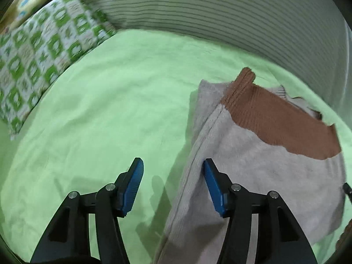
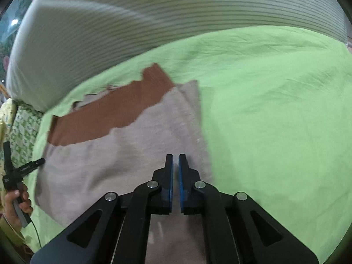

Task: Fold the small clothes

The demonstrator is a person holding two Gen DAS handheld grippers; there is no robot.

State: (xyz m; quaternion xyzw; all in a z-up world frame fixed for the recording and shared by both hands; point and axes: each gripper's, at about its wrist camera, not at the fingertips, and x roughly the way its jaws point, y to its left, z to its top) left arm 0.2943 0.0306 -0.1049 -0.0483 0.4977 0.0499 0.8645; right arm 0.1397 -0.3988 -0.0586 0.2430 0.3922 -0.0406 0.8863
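Note:
A small grey garment (image 1: pixel 253 165) with a brown ribbed band (image 1: pixel 277 118) lies on the green sheet (image 1: pixel 110 110). My left gripper (image 1: pixel 172 164) is open over the garment's left edge, its right pad above the cloth and its left pad above the sheet, holding nothing. In the right wrist view the same garment (image 2: pixel 114 158) and its brown band (image 2: pixel 114 112) lie ahead and to the left. My right gripper (image 2: pixel 175 158) hovers over the garment's right part with its jaws almost closed and nothing visible between them.
A striped grey-and-white cushion (image 1: pixel 220 13) runs along the far side of the sheet. A green-and-white patterned pillow (image 1: pixel 41 50) lies at the far left. A hand holding the other gripper's handle (image 2: pixel 17 187) shows at the left edge of the right wrist view.

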